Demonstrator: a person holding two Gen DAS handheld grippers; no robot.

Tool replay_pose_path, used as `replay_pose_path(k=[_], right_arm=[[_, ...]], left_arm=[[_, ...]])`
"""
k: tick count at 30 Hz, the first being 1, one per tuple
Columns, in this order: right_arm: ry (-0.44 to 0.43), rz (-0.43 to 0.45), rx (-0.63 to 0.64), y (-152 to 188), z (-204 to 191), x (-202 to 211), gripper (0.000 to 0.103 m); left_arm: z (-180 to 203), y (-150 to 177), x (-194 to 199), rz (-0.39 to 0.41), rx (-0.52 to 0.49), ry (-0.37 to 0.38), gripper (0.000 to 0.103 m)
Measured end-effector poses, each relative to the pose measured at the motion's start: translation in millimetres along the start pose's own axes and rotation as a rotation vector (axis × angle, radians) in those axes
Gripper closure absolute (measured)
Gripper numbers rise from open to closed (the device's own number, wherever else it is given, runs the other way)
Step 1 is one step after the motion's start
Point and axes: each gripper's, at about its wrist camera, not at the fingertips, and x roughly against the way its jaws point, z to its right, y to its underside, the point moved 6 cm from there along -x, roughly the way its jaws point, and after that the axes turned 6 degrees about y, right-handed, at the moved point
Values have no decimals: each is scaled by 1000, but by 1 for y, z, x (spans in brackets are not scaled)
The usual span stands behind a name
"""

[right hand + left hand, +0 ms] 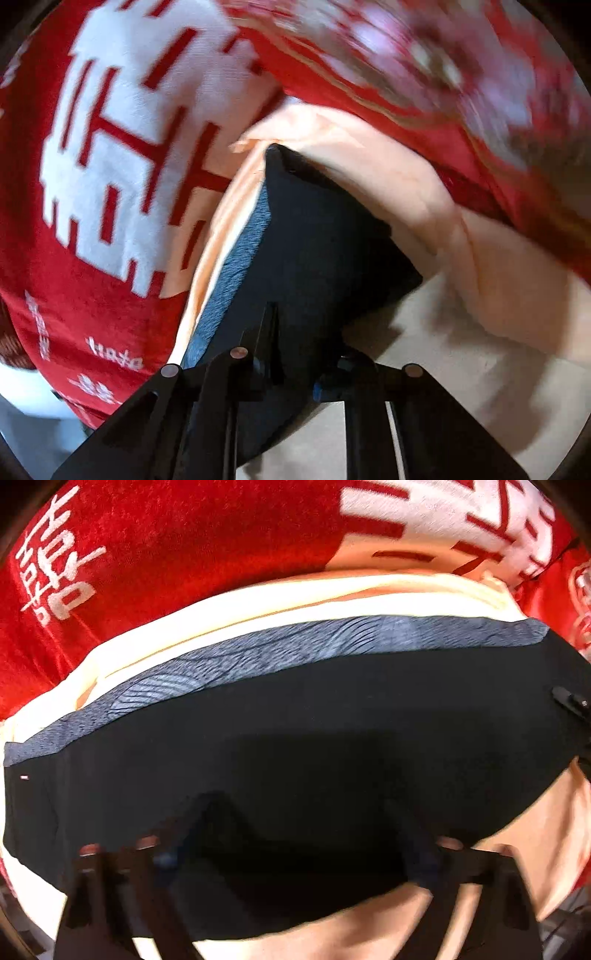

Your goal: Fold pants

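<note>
The black pants (295, 709) lie folded into a wide band, with the grey waistband (258, 653) along the far edge. My left gripper (295, 853) points straight down over the near edge. Its jaws stand wide apart on the dark cloth, and I see no clear pinch. In the right wrist view the pants (314, 229) run away from me as a narrow black strip with the grey waistband (236, 266) on its left. My right gripper (304, 365) is shut on the near end of that strip, and black cloth passes between its fingers.
A cream cloth (258, 602) lies under the pants and shows wrinkled in the right wrist view (388, 177). Under it is a red blanket with large white characters (166, 546) (110, 166). A flat beige surface (461, 387) shows near the right gripper.
</note>
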Motion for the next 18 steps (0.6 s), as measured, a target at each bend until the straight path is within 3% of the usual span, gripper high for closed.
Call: replay_pose_path(k=[2, 7, 9, 12, 18], right_arm=[[-9, 7, 37, 1, -8, 8, 88], [11, 17, 114, 4, -20, 16, 88], [21, 11, 124, 5, -23, 15, 88], [36, 22, 174, 7, -36, 16, 89], [91, 72, 404, 28, -86, 32, 89]], left_arm=[[11, -5, 10, 11, -9, 39, 36], [39, -17, 16, 54, -12, 141, 36], [47, -11, -6, 5, -11, 149, 36], [57, -7, -11, 62, -60, 89, 33], [58, -7, -9, 86, -94, 84, 33]])
